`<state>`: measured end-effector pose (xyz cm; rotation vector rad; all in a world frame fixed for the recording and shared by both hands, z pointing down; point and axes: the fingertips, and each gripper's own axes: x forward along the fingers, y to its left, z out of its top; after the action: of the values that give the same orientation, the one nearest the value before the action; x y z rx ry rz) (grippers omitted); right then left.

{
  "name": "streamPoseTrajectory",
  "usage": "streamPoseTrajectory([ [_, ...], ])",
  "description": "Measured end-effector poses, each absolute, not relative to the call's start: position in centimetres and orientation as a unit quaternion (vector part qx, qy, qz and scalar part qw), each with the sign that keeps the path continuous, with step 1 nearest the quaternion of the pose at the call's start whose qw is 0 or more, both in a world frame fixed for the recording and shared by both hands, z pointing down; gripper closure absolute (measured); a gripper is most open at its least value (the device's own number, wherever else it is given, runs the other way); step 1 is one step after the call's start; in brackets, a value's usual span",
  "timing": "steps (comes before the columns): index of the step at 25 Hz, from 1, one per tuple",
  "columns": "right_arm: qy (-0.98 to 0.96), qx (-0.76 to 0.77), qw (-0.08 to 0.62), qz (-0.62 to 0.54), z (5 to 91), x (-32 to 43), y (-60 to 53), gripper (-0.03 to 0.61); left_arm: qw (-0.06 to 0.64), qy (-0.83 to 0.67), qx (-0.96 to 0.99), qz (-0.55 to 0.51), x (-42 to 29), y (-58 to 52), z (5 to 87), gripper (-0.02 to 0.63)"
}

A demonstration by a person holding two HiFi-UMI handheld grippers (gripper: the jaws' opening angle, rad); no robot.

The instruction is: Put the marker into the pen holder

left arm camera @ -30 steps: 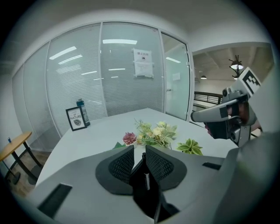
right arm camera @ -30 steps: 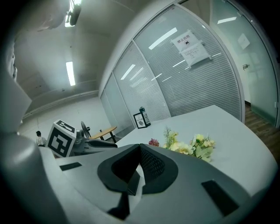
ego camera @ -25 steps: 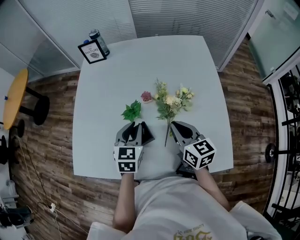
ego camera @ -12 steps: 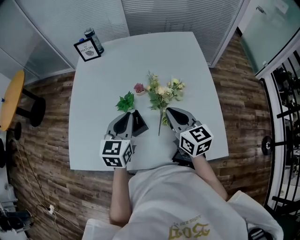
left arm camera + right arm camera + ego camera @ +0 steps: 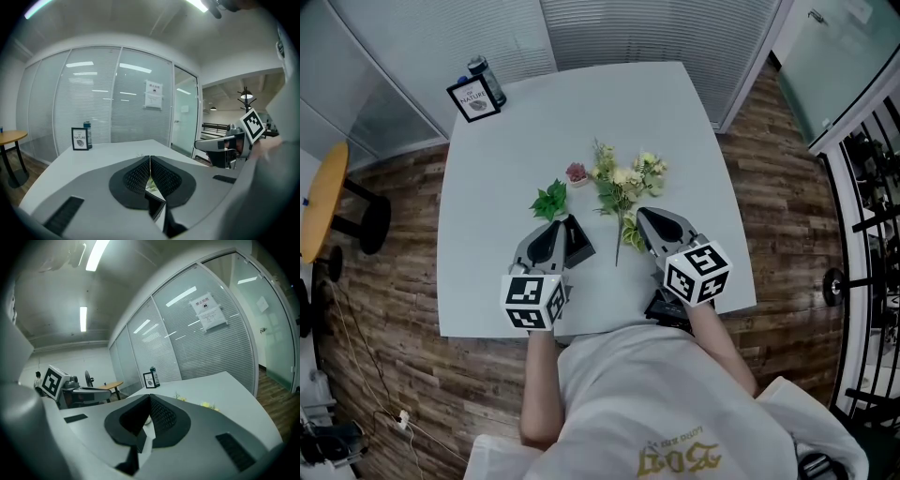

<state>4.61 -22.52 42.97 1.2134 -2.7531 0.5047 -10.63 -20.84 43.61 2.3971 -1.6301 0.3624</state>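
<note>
No marker and no pen holder shows in any view. My left gripper [image 5: 562, 232] rests low over the near part of the white table [image 5: 506, 150], jaws pressed together with nothing between them; in the left gripper view its jaws [image 5: 150, 163] meet in a thin line. My right gripper [image 5: 646, 221] sits beside it, also shut and empty, and its jaws [image 5: 148, 404] meet likewise. A bunch of artificial flowers [image 5: 623, 183] lies just beyond the two grippers, its stem running between them. A green leaf sprig [image 5: 549, 200] lies ahead of the left gripper.
A small pink flower [image 5: 577, 172] lies next to the bunch. A framed card [image 5: 473, 100] and a dark bottle [image 5: 487, 79] stand at the table's far left corner. A round wooden side table [image 5: 321, 202] stands left; glass partitions lie behind.
The head view has shifted a little. My left gripper has drawn back slightly toward the near edge. The right gripper has barely moved, and both stay shut.
</note>
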Motion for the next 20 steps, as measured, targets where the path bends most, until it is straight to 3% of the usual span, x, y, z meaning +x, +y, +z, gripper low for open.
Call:
streamPoseTrajectory([
  [20, -0.899, 0.399, 0.056, 0.172, 43.8, 4.4, -22.5, 0.561, 0.121, -0.566, 0.807, 0.120, -11.2, -21.2, 44.4, 0.598],
])
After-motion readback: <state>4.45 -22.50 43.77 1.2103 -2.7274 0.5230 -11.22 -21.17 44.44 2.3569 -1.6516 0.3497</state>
